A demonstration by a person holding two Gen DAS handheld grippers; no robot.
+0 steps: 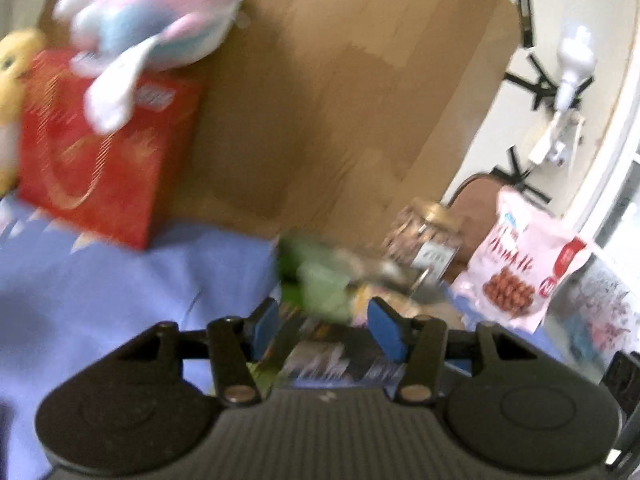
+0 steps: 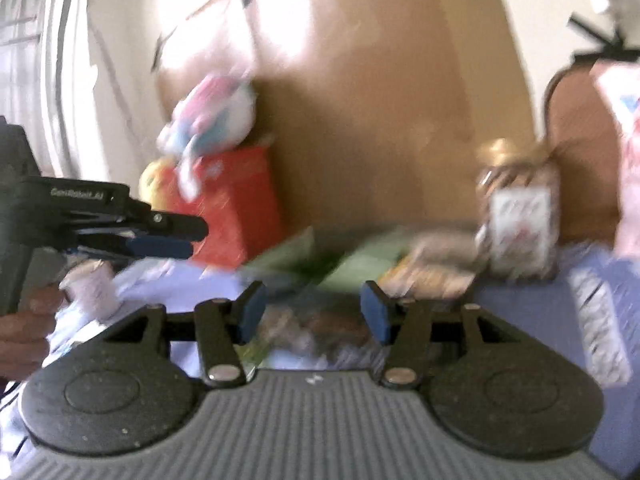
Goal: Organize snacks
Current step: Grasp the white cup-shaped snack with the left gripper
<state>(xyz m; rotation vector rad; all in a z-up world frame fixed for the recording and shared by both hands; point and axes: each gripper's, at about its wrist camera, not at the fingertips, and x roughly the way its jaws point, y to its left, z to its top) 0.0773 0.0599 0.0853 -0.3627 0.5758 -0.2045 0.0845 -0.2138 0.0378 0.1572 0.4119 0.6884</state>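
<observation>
Both views are blurred by motion. A pile of snack packets, green ones (image 1: 320,280) among them, lies on the blue cloth (image 1: 120,280). My left gripper (image 1: 324,328) is open just above the near packets, nothing between its blue pads (image 1: 384,332). A glass jar with a gold lid (image 1: 428,236) and a pink-white snack bag (image 1: 516,268) stand to the right. My right gripper (image 2: 314,312) is open over the same pile (image 2: 352,268), above a brownish packet (image 2: 320,328). The jar (image 2: 516,216) stands to its right. The left gripper (image 2: 160,236) shows at the left, held by a hand.
A red box (image 1: 104,160) with a pink-blue plush (image 1: 160,20) on top and a yellow plush (image 1: 12,80) beside it stands at the left. A large cardboard sheet (image 1: 340,100) rises behind. A brown chair back (image 1: 476,200) is at the right. A small cup (image 2: 92,288) sits at the left.
</observation>
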